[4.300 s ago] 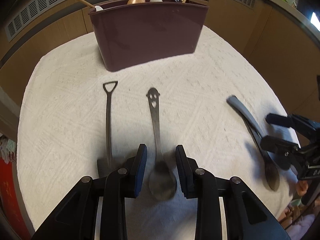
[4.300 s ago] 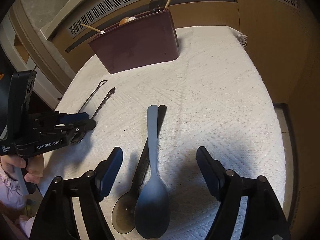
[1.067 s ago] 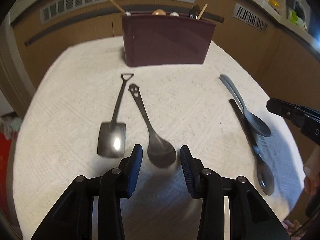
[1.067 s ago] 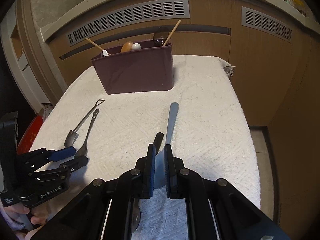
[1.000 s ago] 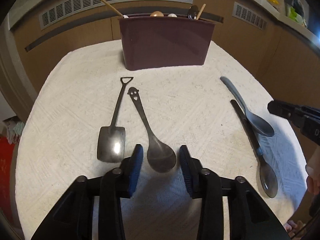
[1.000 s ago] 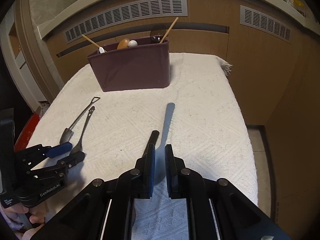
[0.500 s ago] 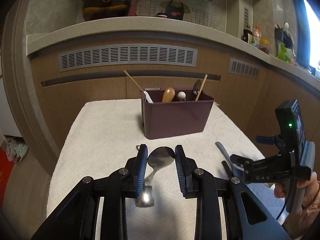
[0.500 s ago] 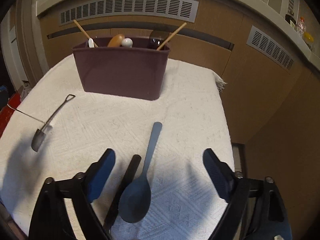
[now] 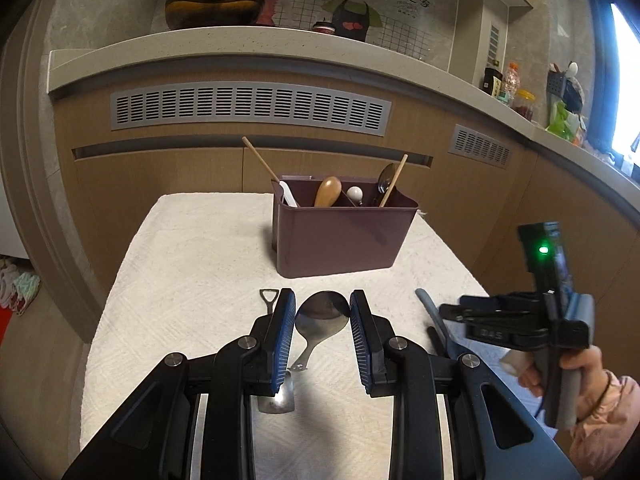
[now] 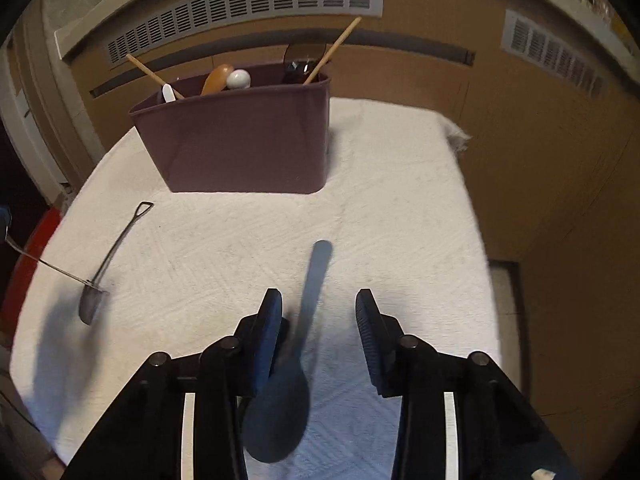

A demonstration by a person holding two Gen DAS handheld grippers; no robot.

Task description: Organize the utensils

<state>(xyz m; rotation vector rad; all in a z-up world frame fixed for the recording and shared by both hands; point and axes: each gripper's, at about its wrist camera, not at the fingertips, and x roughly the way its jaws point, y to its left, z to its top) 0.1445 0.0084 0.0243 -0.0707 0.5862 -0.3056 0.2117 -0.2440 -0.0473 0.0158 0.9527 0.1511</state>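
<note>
The left gripper (image 9: 322,322) is clamped on a stiff, slippery metal spoon (image 9: 320,318), bin (image 9: 340,236) at twelve o'clock. The right gripper (image 10: 319,320), apart, straddles a light grey spoon (image 10: 308,308) flat on the tabletop (image 10: 400,208); take its narrow handle.

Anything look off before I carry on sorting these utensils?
One thing: the left tongs pinch the metal spoon by the edges of its bowl, with the handle dangling toward the shovel spoon on the cloth. That grip may slip. Nothing looks spilled or damaged.
</note>
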